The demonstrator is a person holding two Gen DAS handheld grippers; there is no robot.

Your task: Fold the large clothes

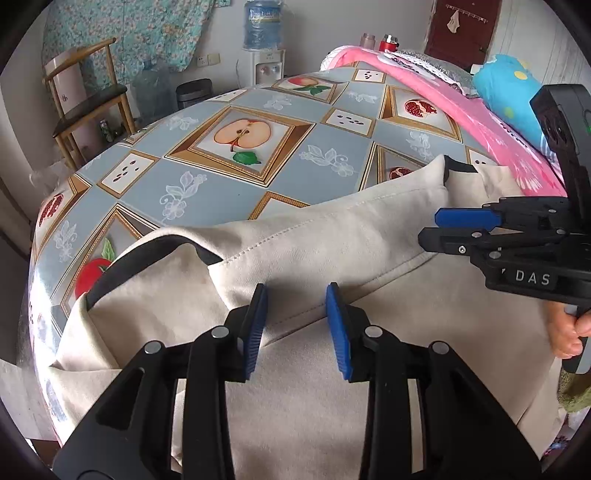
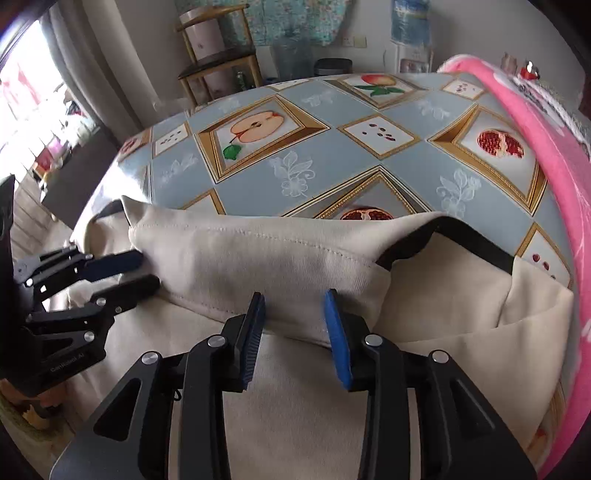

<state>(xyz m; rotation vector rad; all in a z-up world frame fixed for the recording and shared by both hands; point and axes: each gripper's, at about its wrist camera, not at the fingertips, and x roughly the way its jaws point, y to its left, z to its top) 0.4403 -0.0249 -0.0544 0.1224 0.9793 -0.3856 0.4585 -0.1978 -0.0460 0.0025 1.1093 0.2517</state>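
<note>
1. Left wrist view:
   - The left gripper [image 1: 296, 325] hangs over a cream garment [image 1: 325, 243] with black trim, which lies on a table [image 1: 236, 184] under a fruit-print cloth. Its blue pads stand apart above the folded-over band of cloth, pressing nothing: released.
   - The right gripper [image 1: 430, 227] comes in from the right edge, held by a hand [image 1: 569, 332]. Its fingers lie close over the fold; from here I cannot tell whether they nip cloth.
   - Readable writing: "DAS" in pale letters on the right gripper's body.
   - Only this view shows a water dispenser [image 1: 263, 48] with its blue bottle, a dark door [image 1: 461, 29], a blue cushion [image 1: 506, 88] with dots, and red and pink flasks behind a pink blanket [image 1: 480, 122].

2. Right wrist view:
   - The right gripper [image 2: 294, 325] hovers over the same folded band of the garment [image 2: 258, 258], its pads apart with the fold's edge below them, nothing clamped: released.
   - The left gripper [image 2: 144, 269] enters at the left edge, its fingertips at the fold's end.
   - Writing on its body is small and blurred; it looks like "GenRobot.AI", not certain.
   - Only this view shows a bright window [image 2: 26, 110] with a curtain at left. A wooden chair [image 2: 218, 62] appears in both views.
</note>
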